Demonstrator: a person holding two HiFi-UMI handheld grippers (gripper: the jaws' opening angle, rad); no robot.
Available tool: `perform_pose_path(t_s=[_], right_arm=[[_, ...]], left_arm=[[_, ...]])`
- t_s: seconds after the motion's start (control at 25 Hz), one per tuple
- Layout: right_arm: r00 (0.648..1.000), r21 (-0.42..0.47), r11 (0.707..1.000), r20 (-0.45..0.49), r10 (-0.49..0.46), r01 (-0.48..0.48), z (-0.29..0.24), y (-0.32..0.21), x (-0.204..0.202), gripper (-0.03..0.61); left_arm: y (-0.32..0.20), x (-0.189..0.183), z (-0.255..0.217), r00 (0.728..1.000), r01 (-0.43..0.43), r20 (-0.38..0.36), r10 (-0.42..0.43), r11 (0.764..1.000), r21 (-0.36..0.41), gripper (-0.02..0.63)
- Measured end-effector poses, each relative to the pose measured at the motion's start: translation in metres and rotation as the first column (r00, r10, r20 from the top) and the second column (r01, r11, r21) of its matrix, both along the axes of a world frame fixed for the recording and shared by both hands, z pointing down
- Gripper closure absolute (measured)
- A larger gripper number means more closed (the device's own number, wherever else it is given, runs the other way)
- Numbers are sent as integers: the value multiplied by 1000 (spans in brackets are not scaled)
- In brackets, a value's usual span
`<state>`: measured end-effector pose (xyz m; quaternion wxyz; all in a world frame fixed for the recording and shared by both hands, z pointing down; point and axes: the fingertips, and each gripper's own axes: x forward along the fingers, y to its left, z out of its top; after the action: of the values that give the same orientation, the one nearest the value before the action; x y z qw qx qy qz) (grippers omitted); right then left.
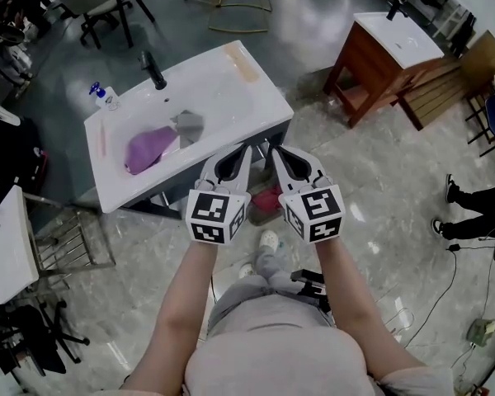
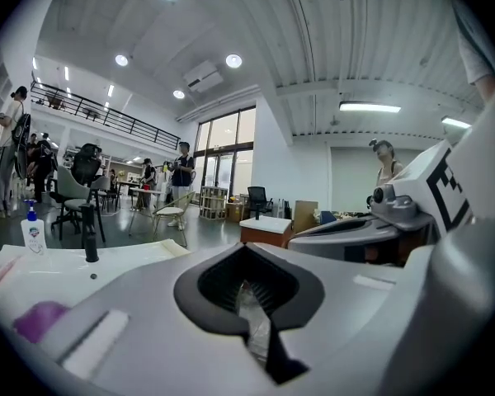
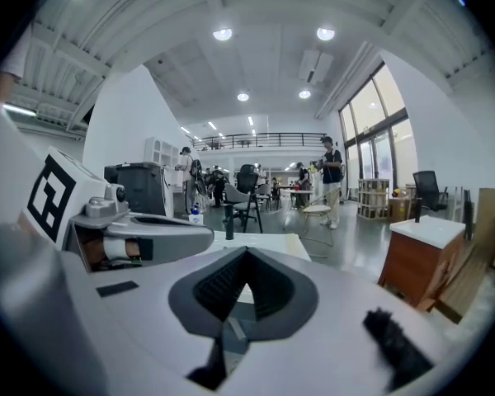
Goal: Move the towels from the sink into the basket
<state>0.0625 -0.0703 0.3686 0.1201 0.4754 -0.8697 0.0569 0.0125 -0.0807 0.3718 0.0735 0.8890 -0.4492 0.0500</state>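
Note:
A purple towel [image 1: 148, 148] and a grey towel [image 1: 188, 124] lie in the bowl of the white sink [image 1: 231, 81]. In the head view both grippers hang side by side over the sink's near edge, right of the towels and touching neither. My left gripper [image 1: 244, 148] has its jaws together with nothing between them; its own view shows the closed tips [image 2: 246, 250] and the purple towel [image 2: 40, 320] low at the left. My right gripper [image 1: 279, 152] is also shut and empty [image 3: 246, 254]. A red thing [image 1: 264, 200] shows on the floor under the grippers; I cannot tell what it is.
A black faucet [image 1: 153, 71] and a soap bottle [image 1: 105, 96] stand at the sink's back. A wooden vanity [image 1: 384, 52] stands at the upper right. A metal rack [image 1: 66, 242] is at the left, and a person's legs [image 1: 474, 213] at the right edge.

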Motion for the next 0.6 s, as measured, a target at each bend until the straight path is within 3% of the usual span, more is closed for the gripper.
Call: perform_pose_path(t_s=[0.36, 0.6], right_arm=[[999, 68, 997, 50, 19, -23, -38, -6, -6, 561], [999, 126, 992, 33, -1, -3, -57, -12, -11, 561]], left_arm=[[-6, -3, -32, 999, 29, -32, -27, 998, 52, 609], [-12, -9, -48, 996, 82, -32, -80, 993, 88, 609]])
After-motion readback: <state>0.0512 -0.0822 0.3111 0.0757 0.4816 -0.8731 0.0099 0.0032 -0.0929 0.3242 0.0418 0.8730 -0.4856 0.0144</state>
